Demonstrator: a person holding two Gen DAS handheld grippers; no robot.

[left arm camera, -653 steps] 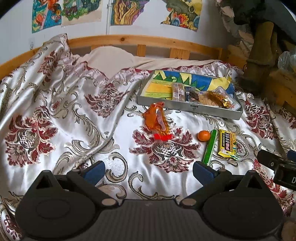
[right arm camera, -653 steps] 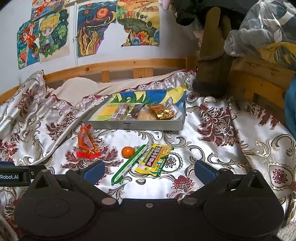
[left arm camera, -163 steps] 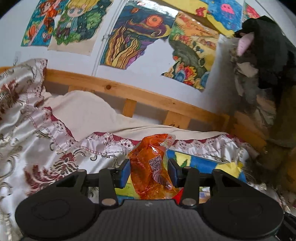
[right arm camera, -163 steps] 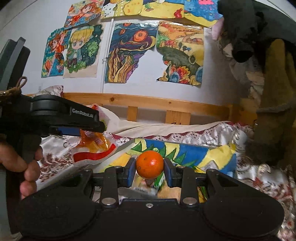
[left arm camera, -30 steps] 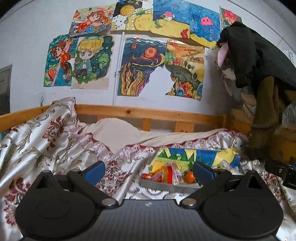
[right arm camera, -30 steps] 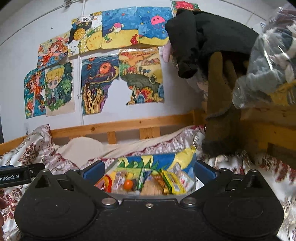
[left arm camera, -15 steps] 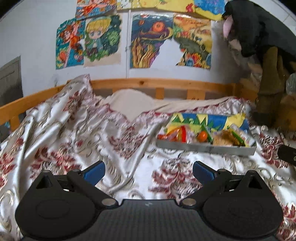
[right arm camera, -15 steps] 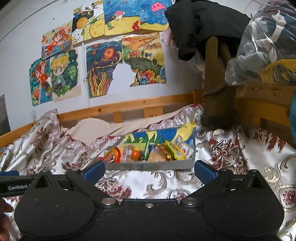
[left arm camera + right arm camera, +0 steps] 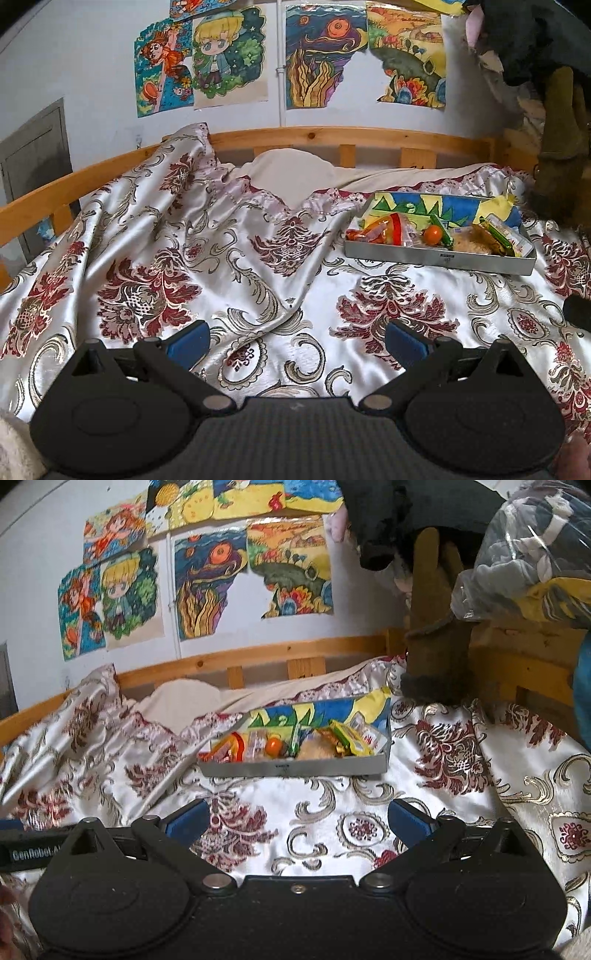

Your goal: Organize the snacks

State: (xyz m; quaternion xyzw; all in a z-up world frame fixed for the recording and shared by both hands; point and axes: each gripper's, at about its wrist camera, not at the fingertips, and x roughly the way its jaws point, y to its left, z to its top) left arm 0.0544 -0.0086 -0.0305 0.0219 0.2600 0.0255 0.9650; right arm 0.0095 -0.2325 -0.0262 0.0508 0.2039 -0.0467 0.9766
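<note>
Soft daylight, sheen on satin bedspread (image 9: 258, 280), fisheye bending at edges, slight blur
</note>
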